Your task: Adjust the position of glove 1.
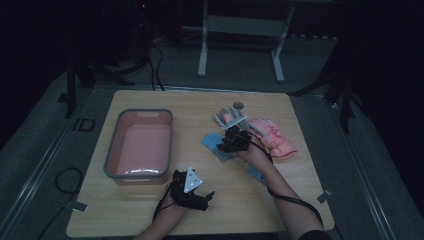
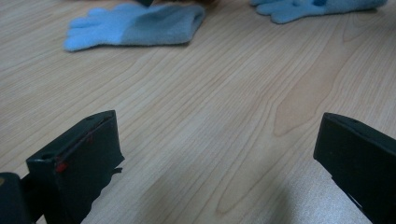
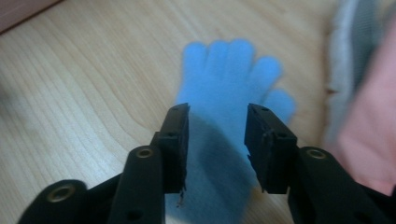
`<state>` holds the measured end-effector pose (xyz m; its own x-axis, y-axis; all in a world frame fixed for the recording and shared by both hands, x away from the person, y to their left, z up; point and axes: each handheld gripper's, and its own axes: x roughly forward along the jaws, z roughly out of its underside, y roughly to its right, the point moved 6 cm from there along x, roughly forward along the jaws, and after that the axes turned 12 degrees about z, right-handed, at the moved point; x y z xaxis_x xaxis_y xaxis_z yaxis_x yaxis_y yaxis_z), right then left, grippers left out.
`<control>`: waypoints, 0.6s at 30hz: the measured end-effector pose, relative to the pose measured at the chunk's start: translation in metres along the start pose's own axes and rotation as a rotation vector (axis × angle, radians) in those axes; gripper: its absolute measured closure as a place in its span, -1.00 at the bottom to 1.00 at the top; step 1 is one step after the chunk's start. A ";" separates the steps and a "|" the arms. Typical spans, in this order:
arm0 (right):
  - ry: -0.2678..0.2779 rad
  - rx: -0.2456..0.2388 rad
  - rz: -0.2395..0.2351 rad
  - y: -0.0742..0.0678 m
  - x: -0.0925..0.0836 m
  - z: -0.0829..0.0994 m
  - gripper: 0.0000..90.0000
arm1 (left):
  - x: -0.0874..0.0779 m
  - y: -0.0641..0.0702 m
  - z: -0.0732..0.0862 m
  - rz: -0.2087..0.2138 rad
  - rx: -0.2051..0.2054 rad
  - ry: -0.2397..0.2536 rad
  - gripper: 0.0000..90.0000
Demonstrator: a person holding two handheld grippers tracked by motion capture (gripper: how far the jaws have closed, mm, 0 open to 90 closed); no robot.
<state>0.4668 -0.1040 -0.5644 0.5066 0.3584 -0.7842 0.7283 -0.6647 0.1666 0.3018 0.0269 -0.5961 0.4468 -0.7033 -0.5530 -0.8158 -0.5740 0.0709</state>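
High view: wooden table [image 1: 150, 215]. Pink tub [image 1: 140, 145] with grey rim at 9 o'clock of centre. Left gripper [image 1: 202, 197] low near front edge, at 5 o'clock of tub. Right gripper [image 1: 231, 142] over blue glove [image 1: 214, 144]. Pink gloves [image 1: 272, 137] at 3 o'clock of it, grey glove [image 1: 229, 117] at 12.

Left gripper view: jaws spread wide over bare wood. Blue glove [image 2: 133, 25] flat at 11 o'clock; second blue glove [image 2: 317, 7] at 1 o'clock.

Right gripper view: jaws partly apart, straddling blue glove [image 3: 224, 102], nothing pinched. Contact with glove: cannot tell.
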 end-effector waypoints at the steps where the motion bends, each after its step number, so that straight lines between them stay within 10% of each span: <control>1: 0.000 0.000 0.000 0.000 0.000 0.000 0.35 | 0.000 0.000 0.000 0.000 0.000 0.000 -0.98; 13: -0.067 0.001 0.011 -0.001 0.024 0.005 0.71 | 0.000 0.000 0.000 0.000 -0.002 0.000 -0.98; 18: -0.058 0.081 0.046 -0.006 0.024 0.005 0.89 | 0.000 -0.001 0.000 -0.002 -0.006 0.001 -0.98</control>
<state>0.4725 -0.0943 -0.5872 0.5094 0.2895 -0.8104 0.6643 -0.7310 0.1564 0.3022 0.0272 -0.5961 0.4492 -0.7024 -0.5522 -0.8126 -0.5780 0.0742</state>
